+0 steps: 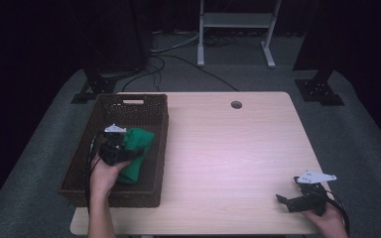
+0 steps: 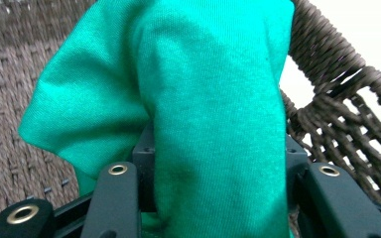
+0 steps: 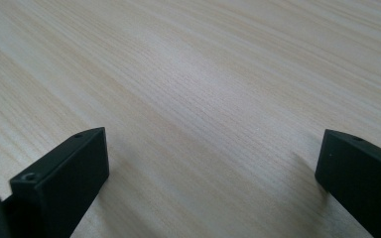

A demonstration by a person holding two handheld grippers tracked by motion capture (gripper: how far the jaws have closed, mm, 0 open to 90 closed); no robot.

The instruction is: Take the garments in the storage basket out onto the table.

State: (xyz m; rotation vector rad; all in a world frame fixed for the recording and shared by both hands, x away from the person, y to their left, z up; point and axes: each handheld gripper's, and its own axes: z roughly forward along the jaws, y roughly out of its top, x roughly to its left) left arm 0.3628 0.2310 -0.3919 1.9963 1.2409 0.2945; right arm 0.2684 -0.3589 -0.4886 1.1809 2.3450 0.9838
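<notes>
1. Worktop (image 1: pixel 238 148): pale wood grain, rounded corners, with a small round hole (image 1: pixel 236 104) near its far edge. Dark room beyond it, grey carpet underneath.
2. Basket (image 1: pixel 151 106): dark brown woven, rectangular, sits on the left part of the worktop. A handle slot is cut in its far wall. In the left gripper view the weave of its wall (image 2: pixel 337 99) stands to the right of the cloth and its floor to the left.
3. Green cloth (image 1: pixel 138 153): folded or bunched, inside the basket, towards its right wall and roughly mid-length. In the left gripper view the cloth (image 2: pixel 198 109) rises straight up out of the gripper and hangs over on the left.
4. Left gripper (image 1: pixel 118 152): inside the basket, held from below by the person's left hand (image 1: pixel 104 176). Its fingers (image 2: pixel 116 198) stand on either side of the cloth with the fabric packed between them, so they are clamped on the green cloth. A grey plate sits on top and a cable trails off to the left.
5. Right gripper (image 1: pixel 290 201): at the near right corner of the worktop, well apart from the basket, held by the right hand (image 1: pixel 330 220).
6. Right gripper view: fingers (image 3: pixel 64 173) spread wide apart with bare wood between them, low over the worktop (image 3: pixel 203 89). Cannot tell whether they touch it.
</notes>
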